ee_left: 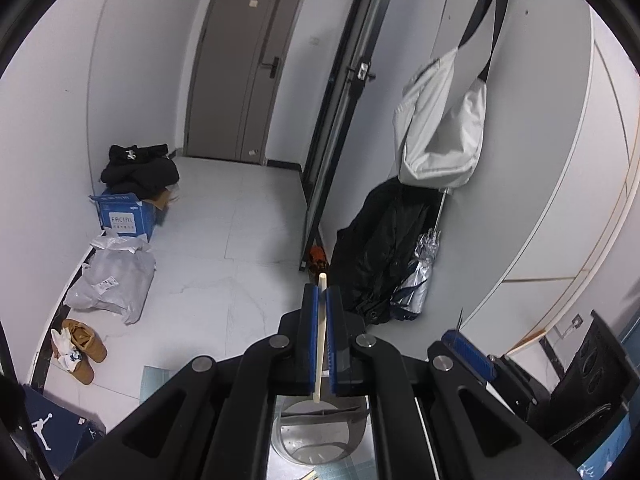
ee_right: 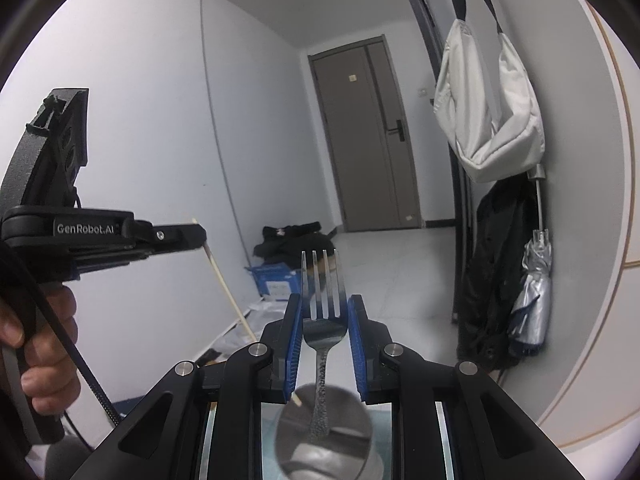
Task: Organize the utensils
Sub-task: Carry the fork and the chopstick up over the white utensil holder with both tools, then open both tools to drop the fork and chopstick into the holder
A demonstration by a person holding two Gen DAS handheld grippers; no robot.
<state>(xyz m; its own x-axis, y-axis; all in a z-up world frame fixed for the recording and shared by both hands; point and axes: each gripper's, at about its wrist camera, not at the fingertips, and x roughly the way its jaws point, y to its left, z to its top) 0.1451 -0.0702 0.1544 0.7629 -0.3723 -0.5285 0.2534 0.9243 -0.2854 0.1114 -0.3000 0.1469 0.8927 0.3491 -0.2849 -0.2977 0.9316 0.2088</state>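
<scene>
My left gripper [ee_left: 322, 294] is shut on a pale wooden chopstick [ee_left: 321, 344], held upright; its lower end hangs over a clear round cup [ee_left: 320, 436] below. The right wrist view shows that left gripper [ee_right: 198, 236] at the left with the chopstick [ee_right: 226, 288] slanting down toward the cup [ee_right: 326, 428]. My right gripper [ee_right: 323, 308] is shut on a metal fork [ee_right: 323, 304], tines up, its textured handle reaching down into the cup's mouth. A blue pad of the right gripper [ee_left: 466, 346] shows at lower right of the left wrist view.
A hallway with a brown door [ee_left: 248, 64] lies ahead. Boxes, bags and shoes [ee_left: 80, 344] line the left wall. A white bag [ee_right: 488, 120], black coat [ee_left: 380, 248] and silver umbrella [ee_right: 534, 292] hang on the right wall.
</scene>
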